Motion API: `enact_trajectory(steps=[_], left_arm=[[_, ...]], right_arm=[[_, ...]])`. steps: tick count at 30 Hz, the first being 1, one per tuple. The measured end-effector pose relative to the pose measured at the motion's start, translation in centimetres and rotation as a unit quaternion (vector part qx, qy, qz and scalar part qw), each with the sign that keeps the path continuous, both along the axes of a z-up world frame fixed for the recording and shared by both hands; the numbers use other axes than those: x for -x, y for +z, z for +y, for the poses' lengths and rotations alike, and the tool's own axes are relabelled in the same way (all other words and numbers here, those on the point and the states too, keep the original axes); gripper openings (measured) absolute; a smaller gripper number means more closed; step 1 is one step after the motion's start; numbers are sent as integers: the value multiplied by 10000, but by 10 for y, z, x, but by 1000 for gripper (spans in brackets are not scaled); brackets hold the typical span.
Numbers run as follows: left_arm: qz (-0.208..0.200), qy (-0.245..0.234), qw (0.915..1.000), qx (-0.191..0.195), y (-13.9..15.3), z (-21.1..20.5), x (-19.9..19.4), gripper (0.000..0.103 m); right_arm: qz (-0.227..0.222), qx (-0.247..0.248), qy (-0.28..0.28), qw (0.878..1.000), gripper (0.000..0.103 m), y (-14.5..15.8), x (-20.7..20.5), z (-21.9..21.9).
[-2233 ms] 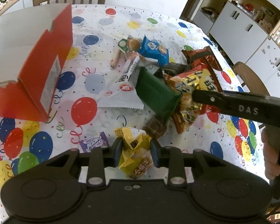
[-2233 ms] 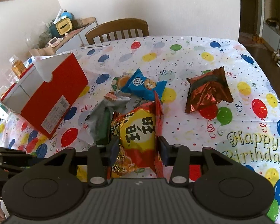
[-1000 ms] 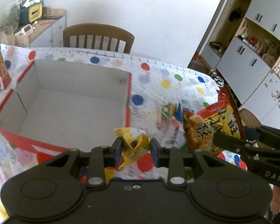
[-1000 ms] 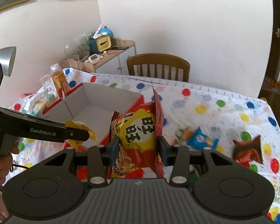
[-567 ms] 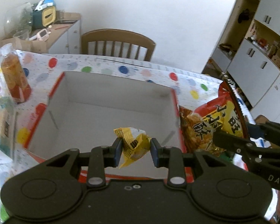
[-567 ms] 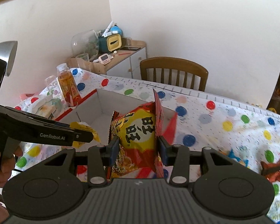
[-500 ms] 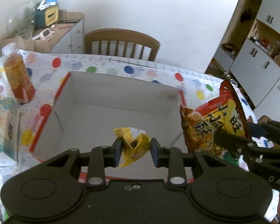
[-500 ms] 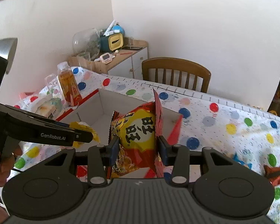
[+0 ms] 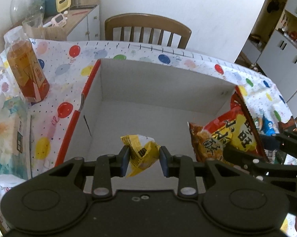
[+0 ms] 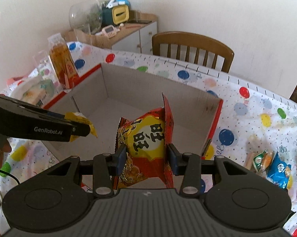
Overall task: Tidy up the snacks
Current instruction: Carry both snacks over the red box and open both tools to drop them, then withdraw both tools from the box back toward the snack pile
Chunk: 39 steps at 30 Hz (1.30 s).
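Both grippers have carried their snacks from the table to over the box.

Left gripper pinches a yellow packet; right gripper clamps a red bag. Box holds nothing yet; more snacks wait at 4 o'clock.

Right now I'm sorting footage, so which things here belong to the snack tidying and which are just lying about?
Belongs to the job:
yellow snack packet in the left tool
red snack bag in the right tool
cardboard box
blue snack packet

Just lying about:
drink bottle
wooden chair
tissue pack
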<state>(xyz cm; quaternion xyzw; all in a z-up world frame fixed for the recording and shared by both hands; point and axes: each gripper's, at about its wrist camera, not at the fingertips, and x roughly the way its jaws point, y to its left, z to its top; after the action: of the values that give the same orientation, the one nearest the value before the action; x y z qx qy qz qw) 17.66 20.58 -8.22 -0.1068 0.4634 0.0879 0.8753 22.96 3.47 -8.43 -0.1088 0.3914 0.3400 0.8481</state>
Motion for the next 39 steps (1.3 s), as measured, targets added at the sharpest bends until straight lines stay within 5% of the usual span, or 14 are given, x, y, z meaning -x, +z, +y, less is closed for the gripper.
enact_trajectory(steps=[19,23,26,29,39], left_arm=[[549,-531,9968,-254,-38,-7,-17,31],[526,-602,9963,-302,-38,-9,-18,38],[448,-633,9963,-373,-35,-11,-17,53],[334,-674,9961,-454,-30,-15,-14,64],[-2,-708,9959,-556,-10,-19,-4,81]], right_arm=[[179,436,-57,9989,45,-23,3,15],[213,441,-158,9987,48,-23,3,13],[185,406,-218,9988,50,-21,5,10],[79,384,-298,9988,64,-16,7,7],[3,190,-512,9985,69,4,13,-9]])
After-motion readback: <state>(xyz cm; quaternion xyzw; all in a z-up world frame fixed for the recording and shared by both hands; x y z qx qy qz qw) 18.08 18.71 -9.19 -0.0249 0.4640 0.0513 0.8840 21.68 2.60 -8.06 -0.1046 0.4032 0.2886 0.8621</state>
